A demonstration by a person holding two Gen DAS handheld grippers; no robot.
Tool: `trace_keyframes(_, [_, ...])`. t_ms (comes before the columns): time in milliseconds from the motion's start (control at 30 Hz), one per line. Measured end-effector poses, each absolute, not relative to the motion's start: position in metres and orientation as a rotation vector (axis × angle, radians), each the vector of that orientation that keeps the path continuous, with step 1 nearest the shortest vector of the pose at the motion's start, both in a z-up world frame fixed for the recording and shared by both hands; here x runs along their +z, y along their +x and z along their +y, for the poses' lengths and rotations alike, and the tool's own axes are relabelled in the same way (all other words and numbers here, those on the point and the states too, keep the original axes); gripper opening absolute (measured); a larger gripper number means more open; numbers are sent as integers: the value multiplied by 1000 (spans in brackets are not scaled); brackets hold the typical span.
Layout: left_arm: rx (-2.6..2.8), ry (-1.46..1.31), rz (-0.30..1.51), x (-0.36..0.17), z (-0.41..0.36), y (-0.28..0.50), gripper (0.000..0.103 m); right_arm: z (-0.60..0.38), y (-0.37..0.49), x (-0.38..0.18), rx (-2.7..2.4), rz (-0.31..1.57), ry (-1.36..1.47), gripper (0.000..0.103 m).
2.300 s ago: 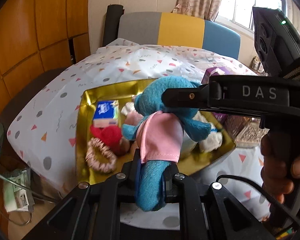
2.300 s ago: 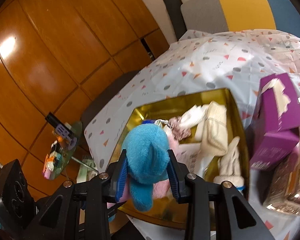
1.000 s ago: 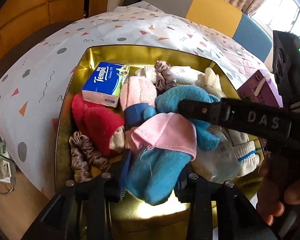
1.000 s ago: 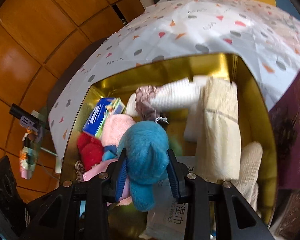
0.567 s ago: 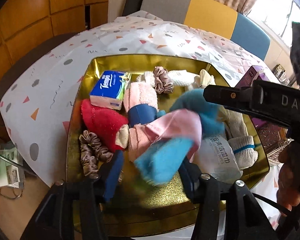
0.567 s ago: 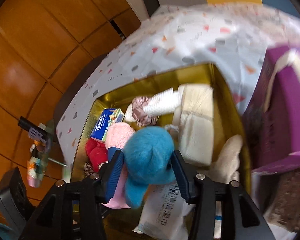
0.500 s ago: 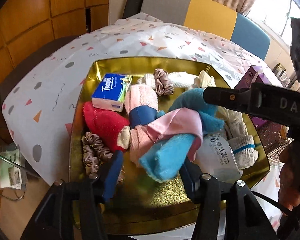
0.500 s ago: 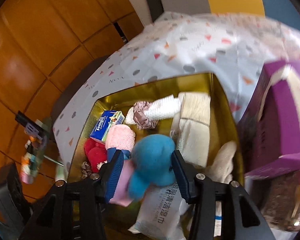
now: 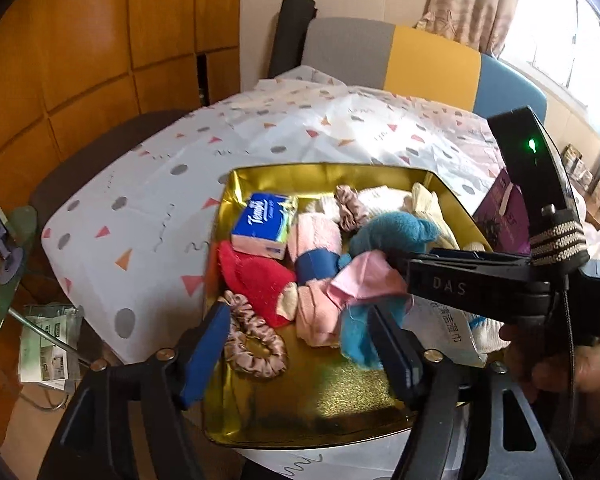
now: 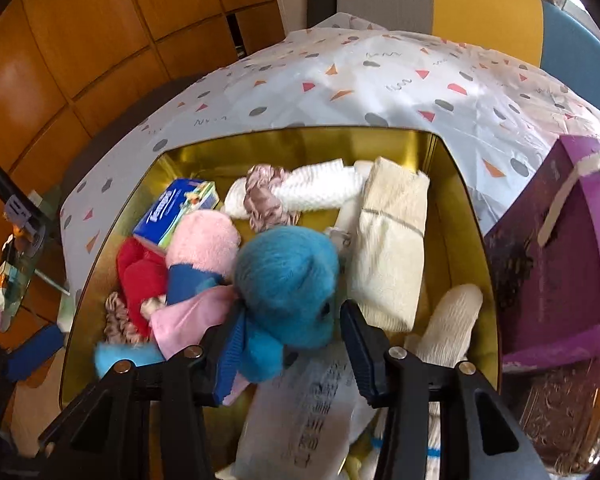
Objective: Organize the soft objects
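Note:
A blue plush toy in a pink cloth (image 9: 384, 264) (image 10: 288, 280) lies in the gold tray (image 9: 324, 400) (image 10: 456, 184) among other soft things. My left gripper (image 9: 300, 344) is open and empty above the tray's near part, with the toy's blue leg beside its right finger. My right gripper (image 10: 288, 360) is open around the toy's head, jaws apart from it; it shows in the left wrist view as a black bar (image 9: 476, 280) over the toy.
The tray also holds a Tempo tissue pack (image 9: 264, 224), a red sock (image 9: 256, 276), a pink roll (image 10: 204, 244), scrunchies (image 9: 256, 340), cream towels (image 10: 388, 248) and a wipes packet (image 10: 312, 408). A purple box (image 10: 556, 256) stands right of the tray. A chair (image 9: 400, 60) is behind the table.
Both grippers carried the plush toy down into the tray and opened. The toy now lies loose in the tray. Both grippers have pulled back a little.

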State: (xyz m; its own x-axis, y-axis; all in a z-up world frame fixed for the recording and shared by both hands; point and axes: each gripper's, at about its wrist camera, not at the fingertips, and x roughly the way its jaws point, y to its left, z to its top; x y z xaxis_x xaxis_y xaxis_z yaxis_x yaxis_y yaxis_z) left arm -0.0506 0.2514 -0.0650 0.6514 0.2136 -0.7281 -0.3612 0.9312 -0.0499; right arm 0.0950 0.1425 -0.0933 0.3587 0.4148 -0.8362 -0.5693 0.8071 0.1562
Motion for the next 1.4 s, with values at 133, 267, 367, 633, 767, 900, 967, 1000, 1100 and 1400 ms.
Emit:
trace_keyframes(133, [352,-201,778,-60,252,-54,78,137,90,-93,641,1011,-168,47])
trace_keyframes(267, [367,-199,761,-56,251,-58,83,130,84,-90,635,996,-147,48])
trace_keyframes(367, [382,-192,743,-52,250,-61,88,126,78,-83,622,970,-144,48])
trace_keyframes(633, [450,-178,669,-39,242,-71,103,97,49,-50,553,806,-175,57])
trace_keyframes(767, [457,-184,628,-31,235,-77,103,68,29,-37,467,715,-164,62])
trace_keyframes(900, [465,-173,619,-28,223,-78,103,42,15,-34,385,663,-152,63])
trace_keyframes(967, [458,-174,610,-28,219,-79,103,30,11,-33,354,647,-140,63])
trace_keyframes(1000, [456,-173,603,-27,217,-80,103,27,10,-32,346,641,-137,63])
trace_keyframes(1100, [480,-162,599,-25,212,-79,103,20,8,-30,330,626,-138,63])
trace_keyframes(1400, [509,-170,593,-24,212,-82,103,23,2,-33,350,623,-149,63])
